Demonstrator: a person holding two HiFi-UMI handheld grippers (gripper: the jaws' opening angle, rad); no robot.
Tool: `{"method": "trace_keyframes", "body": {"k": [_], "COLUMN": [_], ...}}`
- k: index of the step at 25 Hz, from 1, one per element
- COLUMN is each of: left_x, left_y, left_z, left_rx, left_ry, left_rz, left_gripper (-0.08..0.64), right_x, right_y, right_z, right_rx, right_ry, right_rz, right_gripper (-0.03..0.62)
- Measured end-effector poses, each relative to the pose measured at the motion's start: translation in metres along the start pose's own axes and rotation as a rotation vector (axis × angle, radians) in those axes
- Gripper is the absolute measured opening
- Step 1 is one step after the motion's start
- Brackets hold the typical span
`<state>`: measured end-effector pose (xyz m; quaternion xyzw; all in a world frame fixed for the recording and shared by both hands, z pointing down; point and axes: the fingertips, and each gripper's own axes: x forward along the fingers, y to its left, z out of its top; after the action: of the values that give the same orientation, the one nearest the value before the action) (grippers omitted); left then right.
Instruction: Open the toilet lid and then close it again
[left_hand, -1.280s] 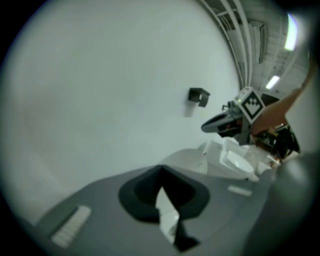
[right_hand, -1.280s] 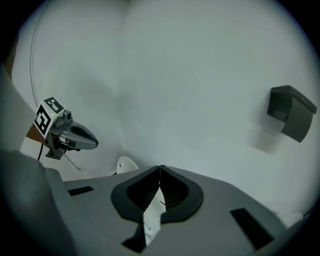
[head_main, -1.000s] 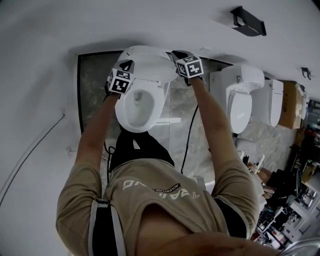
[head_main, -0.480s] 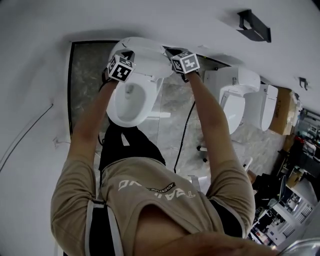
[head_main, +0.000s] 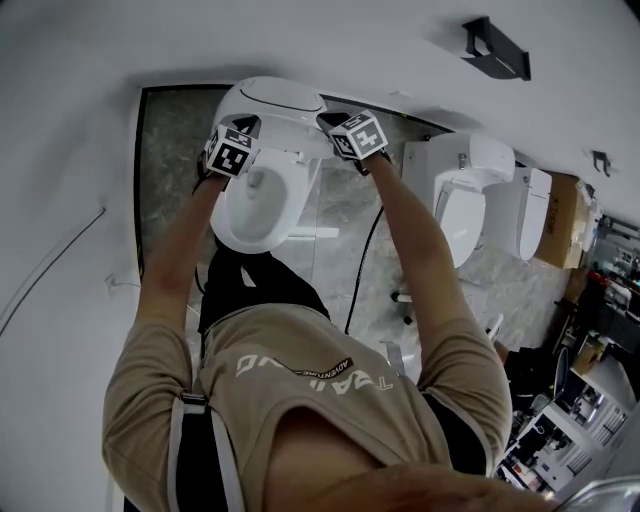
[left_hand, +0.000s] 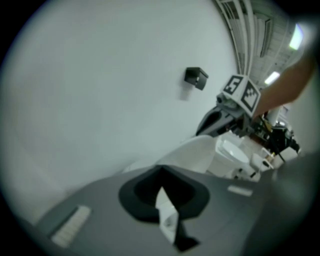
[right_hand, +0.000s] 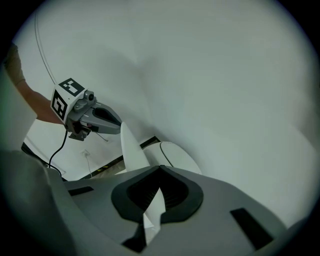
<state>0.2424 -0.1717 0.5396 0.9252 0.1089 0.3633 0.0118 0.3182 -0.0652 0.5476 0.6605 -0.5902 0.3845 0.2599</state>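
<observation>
White lid (head_main: 283, 98) raised, tilted over open bowl (head_main: 252, 212). Pinched at left edge by left gripper (left_hand: 166, 216), at right edge by right gripper (right_hand: 152, 216), both clamped tight. Swing slowly about hinge, sides level; no twisting, no early release.

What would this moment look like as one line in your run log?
left gripper: shut on lid edge | right gripper: shut on opposite lid edge | lid: raised | bowl: uncovered
</observation>
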Motion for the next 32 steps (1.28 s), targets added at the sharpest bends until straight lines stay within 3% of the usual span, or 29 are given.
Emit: {"method": "trace_keyframes", "body": {"k": [4,9,17,23,32], "left_x": [-0.010,-0.017,-0.045,-0.073,-0.107], "left_y": [-0.018,-0.036,-0.060,-0.078,-0.082], "left_z": [-0.019,-0.043,-0.092,-0.127,-0.167], "left_rx": [0.005,-0.007,-0.028,-0.068,-0.047], "left_ry": [0.038,0.092,0.138,0.188,0.248], "left_rz": [-0.026,-0.062,-0.118,-0.132,-0.155], "left_gripper": [0.005,0.005,0.005,0.005,0.005], "right_x": [0.000,0.003,0.006,0.009,0.018], "right_y": [0.022,0.042,0.094,0.126,0.158], "right_z": [-0.014,-0.036,-0.069,-0.094,-0.127], "right_rx": [-0.020,0.065,0.122,0.170,0.237], "right_ry": [0.035,0.059,0.098,0.115,0.150], "right_rz": [0.023,0.060,0.098,0.092,0.052], "right_gripper": [0.015,0.015,0.015,0.015,0.015]}}
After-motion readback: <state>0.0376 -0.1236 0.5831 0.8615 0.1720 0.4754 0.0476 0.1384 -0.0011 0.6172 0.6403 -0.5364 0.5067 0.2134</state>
